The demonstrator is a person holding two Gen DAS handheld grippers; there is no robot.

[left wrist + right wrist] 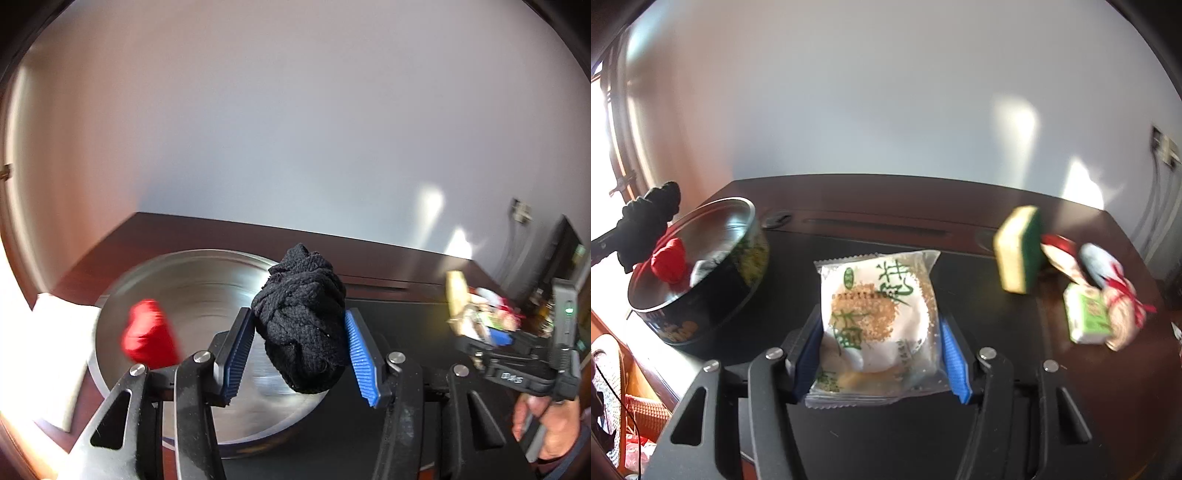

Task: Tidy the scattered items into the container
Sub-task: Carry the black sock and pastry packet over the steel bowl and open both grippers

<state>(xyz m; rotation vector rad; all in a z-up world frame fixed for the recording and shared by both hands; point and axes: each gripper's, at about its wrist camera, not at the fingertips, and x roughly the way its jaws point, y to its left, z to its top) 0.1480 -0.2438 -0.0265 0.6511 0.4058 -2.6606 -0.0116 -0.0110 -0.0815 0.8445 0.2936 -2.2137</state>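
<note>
1. A dark wooden desk point(871, 199) is standing against a pale wall point(871, 92).
2. A black mat point(979, 291) is lying on the desk.
3. A wall socket point(1165, 147) is showing above the desk's right end.

The left gripper point(300, 347) has black arms and ridged blue pads point(360, 354), and clamps a black knitted bundle point(301, 317) of cable-like weave. Under it the round tin point(207, 288) shows a bare silver inside holding a red cloth ball point(149, 334). From the right wrist view the tin's outer wall point(713, 295) is black with yellow-gold and green print. The right gripper point(881, 354) – same black and blue – pinches a clear snack packet point(877, 317), white with green characters and a golden-brown speckled cake. Beyond it lie a yellow sponge with a dark green face point(1021, 254) and a small green-and-white carton point(1087, 317) – all on a dark brown table point(886, 199)
</note>
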